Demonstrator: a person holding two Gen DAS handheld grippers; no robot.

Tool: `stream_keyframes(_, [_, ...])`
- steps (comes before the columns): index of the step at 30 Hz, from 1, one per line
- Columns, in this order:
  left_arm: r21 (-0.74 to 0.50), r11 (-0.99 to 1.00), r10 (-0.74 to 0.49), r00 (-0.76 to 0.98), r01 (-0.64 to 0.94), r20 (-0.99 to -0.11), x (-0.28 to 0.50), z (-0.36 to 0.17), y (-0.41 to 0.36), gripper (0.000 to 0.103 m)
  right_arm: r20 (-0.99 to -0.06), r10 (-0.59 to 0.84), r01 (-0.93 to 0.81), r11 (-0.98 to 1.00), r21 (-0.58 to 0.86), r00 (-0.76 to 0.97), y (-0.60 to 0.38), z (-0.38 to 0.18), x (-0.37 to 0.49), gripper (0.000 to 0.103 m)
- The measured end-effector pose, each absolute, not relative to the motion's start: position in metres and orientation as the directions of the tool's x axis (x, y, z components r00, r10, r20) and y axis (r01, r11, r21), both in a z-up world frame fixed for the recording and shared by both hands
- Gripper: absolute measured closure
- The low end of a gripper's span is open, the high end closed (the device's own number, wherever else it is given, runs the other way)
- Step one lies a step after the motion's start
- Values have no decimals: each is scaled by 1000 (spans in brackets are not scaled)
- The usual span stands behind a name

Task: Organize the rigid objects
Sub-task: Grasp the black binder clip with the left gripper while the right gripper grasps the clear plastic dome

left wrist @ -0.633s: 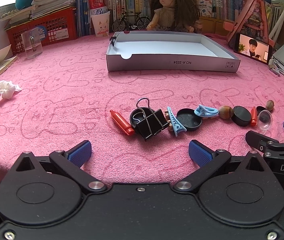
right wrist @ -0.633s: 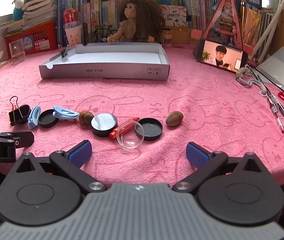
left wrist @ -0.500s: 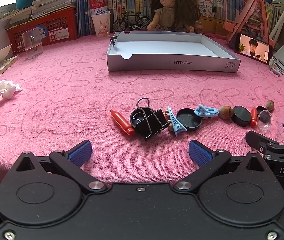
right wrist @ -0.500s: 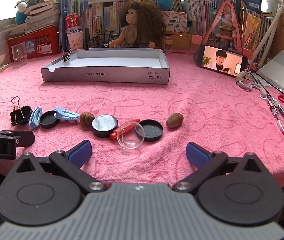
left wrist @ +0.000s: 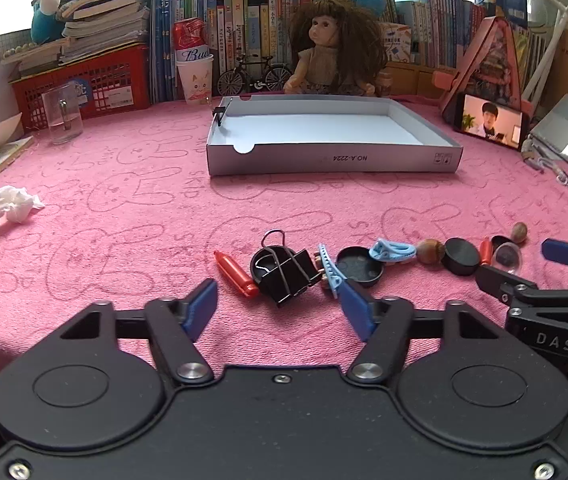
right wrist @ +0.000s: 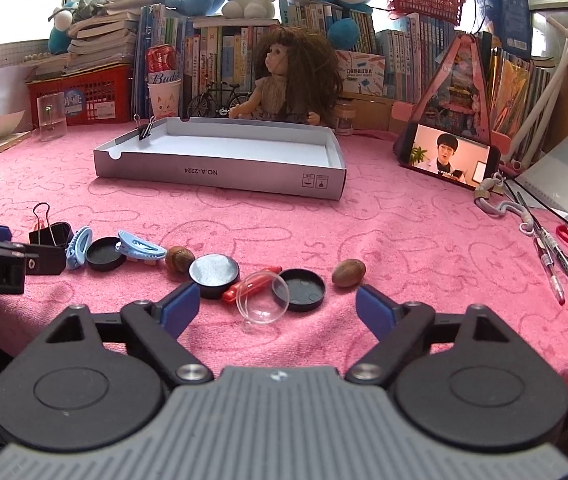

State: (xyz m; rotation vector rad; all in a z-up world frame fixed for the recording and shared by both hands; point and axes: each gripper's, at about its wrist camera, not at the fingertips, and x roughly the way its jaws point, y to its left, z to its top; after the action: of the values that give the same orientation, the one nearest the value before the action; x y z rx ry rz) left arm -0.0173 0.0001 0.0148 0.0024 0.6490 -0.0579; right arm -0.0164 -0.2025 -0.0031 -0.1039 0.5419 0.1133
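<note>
Both grippers closing on nothing, left gripper short of the binder clip, right gripper at the clear dome, row near table's front edge; centre jaws before pinching, then carry to box

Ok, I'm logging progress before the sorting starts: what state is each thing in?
White tray: nearly empty, one small binder clip clipped on its rim.
Large black binder clip: on the cloth, unsorted.
Clear dome: lying tilted against a black lid.
Phone: screen on.
Left gripper: closing, holding nothing.
Right gripper: closing, holding nothing.
</note>
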Motion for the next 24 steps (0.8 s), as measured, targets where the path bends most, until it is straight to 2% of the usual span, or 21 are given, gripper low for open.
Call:
stream_keyframes(3, [-39, 997, -79, 797, 69, -599, -17, 16, 1, 52, -518, 86, -143, 987, -71, 851, -201, -4, -18, 25])
stream_keyframes(18, [-35, 996, -83, 796, 77, -599, -6, 14, -4, 60, -512, 86, -149, 985, -83, 854, -198, -3, -20, 47])
stream_keyframes(22, [-27, 997, -73, 804, 70, -591, -4, 14, -6, 69, -509, 86, -144, 987, -76, 857, -199, -2, -20, 57])
stream_keyframes(24, [-30, 997, -75, 806, 72, -587, -4, 14, -5, 69, -506, 85, -140, 988, -71, 858, -200, -2, -21, 60])
